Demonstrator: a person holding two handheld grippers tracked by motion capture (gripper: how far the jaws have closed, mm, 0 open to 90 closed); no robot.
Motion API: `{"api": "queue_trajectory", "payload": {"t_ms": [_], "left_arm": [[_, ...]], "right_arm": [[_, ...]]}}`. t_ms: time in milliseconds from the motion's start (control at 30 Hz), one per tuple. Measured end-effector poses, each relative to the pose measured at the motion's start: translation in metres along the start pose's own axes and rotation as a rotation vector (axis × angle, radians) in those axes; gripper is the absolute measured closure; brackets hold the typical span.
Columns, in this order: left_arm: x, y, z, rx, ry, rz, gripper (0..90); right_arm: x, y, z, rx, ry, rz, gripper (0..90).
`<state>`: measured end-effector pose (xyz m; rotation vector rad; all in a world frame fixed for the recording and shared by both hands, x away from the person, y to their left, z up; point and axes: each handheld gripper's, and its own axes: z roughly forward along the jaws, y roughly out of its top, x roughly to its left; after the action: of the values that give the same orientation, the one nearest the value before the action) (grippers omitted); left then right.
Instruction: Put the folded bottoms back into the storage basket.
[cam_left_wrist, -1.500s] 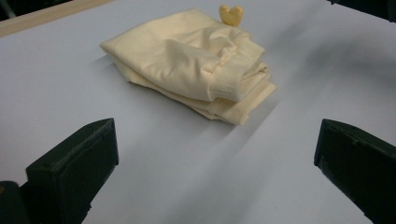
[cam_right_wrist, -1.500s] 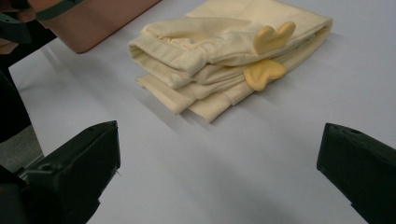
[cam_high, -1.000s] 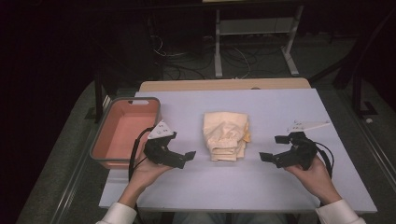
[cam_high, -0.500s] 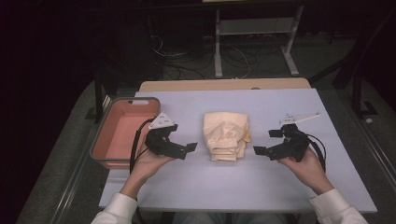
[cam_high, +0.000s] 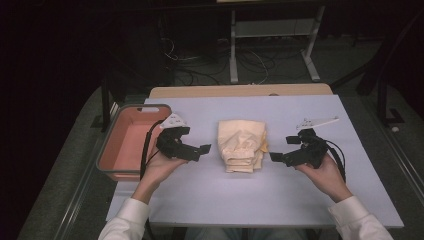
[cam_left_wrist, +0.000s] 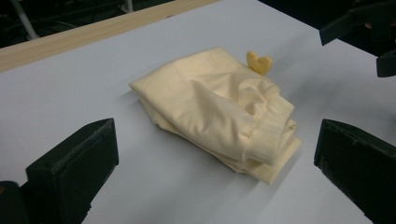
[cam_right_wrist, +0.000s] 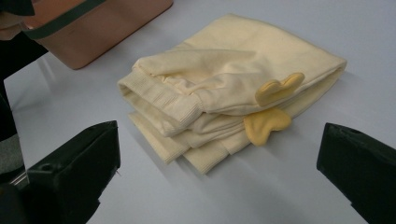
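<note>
Left claw stood wide, nothing between its jaws, just off the 9 o'clock edge of the folded cream garment. Right claw likewise wide and empty, at the garment's 3 o'clock, apart from it. Garment lay mid-bench, ribbed cuffs stacked, a yellow heart-shaped tab at one edge. Salmon bin sat at the bench's 9 o'clock.

Legible text: none | labels, brands: none readable | numbers, signs: none | checked: folded cream garment, salmon bin, counter | views: high, left gripper, right gripper
</note>
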<state>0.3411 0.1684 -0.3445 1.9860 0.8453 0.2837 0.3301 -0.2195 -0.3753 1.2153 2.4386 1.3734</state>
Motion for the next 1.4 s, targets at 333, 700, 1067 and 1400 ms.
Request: {"api": "queue_trajectory", "payload": {"t_ms": [333,700,1067,1400], "left_arm": [[0.004,0.008,0.009,-0.007,-0.003,-0.018,0.0],[0.011,0.009,0.020,-0.001,0.017,-0.018,0.0],[0.022,0.009,0.028,-0.034,0.003,-0.089,0.0],[0.029,0.007,0.043,-0.037,0.007,-0.143,0.0]], "right_arm": [[-0.001,0.003,0.009,-0.002,0.002,0.011,0.0],[-0.003,0.006,0.017,-0.013,0.008,0.024,0.0],[-0.007,0.006,0.027,-0.019,0.002,0.053,0.0],[-0.007,0.004,0.045,-0.002,-0.013,0.085,0.0]]}}
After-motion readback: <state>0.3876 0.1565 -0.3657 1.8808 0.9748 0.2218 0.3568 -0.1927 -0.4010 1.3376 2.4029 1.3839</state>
